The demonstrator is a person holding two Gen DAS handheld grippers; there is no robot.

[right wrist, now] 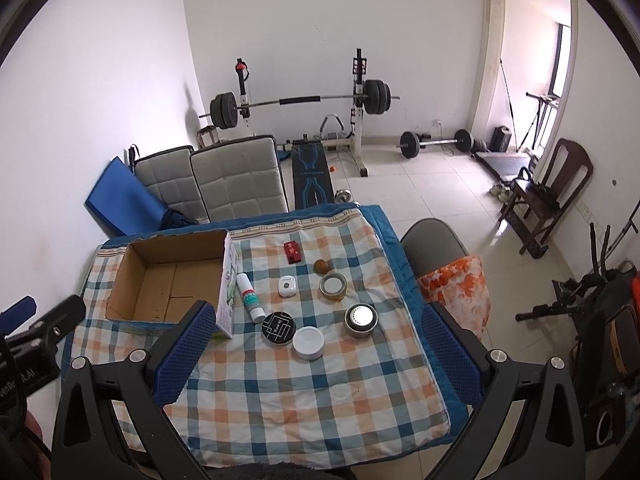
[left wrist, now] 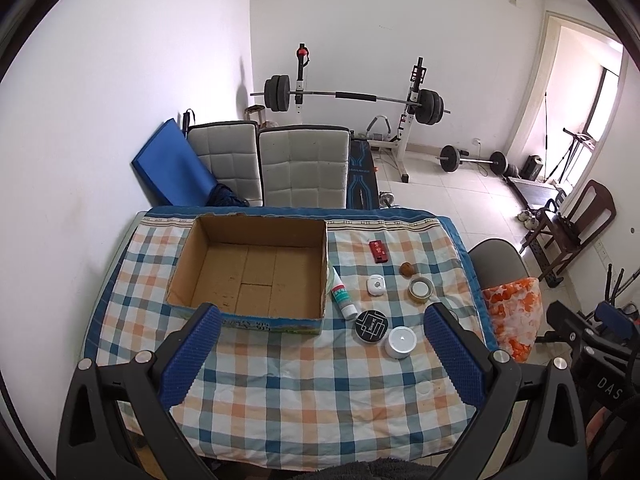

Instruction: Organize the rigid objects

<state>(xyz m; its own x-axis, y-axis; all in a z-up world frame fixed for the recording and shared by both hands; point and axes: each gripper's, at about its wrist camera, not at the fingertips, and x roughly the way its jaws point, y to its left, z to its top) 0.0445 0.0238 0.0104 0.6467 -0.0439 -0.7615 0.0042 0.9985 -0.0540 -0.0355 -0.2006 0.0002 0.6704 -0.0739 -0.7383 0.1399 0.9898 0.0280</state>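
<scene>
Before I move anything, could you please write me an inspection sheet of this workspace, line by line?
Surface: table with checked cloth, lying flat.
Job's things: open cardboard box, nothing inside; beside it, on the cloth, a tube, red case, small white device, brown ball, tape roll, black round tin, white round tin, metal round tin.
Clutter: nothing seen on the cloth besides these.
Grippers: left tongs and right tongs open, holding nothing, above the near edge.
Cables: nothing seen on the table.
Surroundings: two padded chairs, blue mat, barbell rack, tiled floor.
</scene>
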